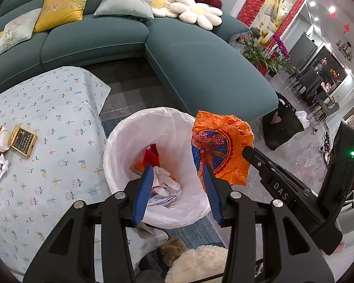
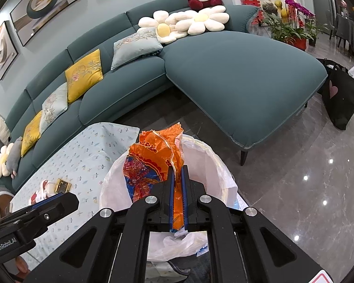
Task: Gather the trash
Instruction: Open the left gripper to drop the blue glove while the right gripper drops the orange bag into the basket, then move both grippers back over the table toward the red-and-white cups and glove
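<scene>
Orange wrapper (image 2: 153,165) hangs pinched in the right gripper (image 2: 178,176) over the bin (image 1: 120,146), ready to drop, left gripper (image 1: 177,172) open and empty.

Bin (image 1: 120,141) betw. table (image 1: 47,118) (left) & floor; sofa (image 1: 188,66) behind; wrapper (image 1: 221,146) over rim.

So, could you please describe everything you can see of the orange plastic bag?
The orange plastic bag is thin, crinkled film printed with a blue and red design and a yellow border. It hangs crumpled above the bin lined with white plastic, pinched between the shut blue pads of the right gripper. The open left gripper is not gripping it.
</scene>
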`<state>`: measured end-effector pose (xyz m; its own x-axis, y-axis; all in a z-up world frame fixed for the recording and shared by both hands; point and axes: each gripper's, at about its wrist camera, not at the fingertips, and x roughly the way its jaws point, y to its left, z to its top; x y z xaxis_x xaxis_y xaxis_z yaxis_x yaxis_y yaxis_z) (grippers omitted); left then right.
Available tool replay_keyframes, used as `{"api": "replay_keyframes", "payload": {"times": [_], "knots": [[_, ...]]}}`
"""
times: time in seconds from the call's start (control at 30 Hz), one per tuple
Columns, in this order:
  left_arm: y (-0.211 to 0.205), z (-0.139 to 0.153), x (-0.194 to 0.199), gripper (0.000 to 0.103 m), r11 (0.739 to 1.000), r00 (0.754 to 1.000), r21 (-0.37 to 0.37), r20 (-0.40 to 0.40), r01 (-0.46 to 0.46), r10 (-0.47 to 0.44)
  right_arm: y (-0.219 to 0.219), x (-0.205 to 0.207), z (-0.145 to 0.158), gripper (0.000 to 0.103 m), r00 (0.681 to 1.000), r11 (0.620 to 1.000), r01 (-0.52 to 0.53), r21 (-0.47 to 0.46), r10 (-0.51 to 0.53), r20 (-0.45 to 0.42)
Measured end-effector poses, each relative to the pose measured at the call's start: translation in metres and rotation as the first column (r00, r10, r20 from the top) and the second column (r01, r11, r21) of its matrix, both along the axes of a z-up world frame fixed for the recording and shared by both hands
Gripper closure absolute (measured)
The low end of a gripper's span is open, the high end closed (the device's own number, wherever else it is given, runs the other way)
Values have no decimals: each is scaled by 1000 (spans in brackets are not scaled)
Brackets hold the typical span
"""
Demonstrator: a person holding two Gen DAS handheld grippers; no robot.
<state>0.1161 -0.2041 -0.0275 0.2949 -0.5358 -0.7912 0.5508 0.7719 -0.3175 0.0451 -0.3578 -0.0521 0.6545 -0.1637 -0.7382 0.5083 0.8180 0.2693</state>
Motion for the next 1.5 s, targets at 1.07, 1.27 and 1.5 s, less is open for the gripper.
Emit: {"api": "replay_keyframes", "payload": {"times": [1.07,1.27,1.5], "knots": [[29,2,5,61,998,998,2,-3,-67,67,18,11,11,88,999,999,-33,-28,33,2],[40,4,5,61,996,996,-3,-3,-88,88,26,14,17,80,999,998,-46,-41,46,13],[56,7,6,61,993,993,-14,-3,-118,118,42,18,26,71,998,996,-61,-58,63,21]]}}
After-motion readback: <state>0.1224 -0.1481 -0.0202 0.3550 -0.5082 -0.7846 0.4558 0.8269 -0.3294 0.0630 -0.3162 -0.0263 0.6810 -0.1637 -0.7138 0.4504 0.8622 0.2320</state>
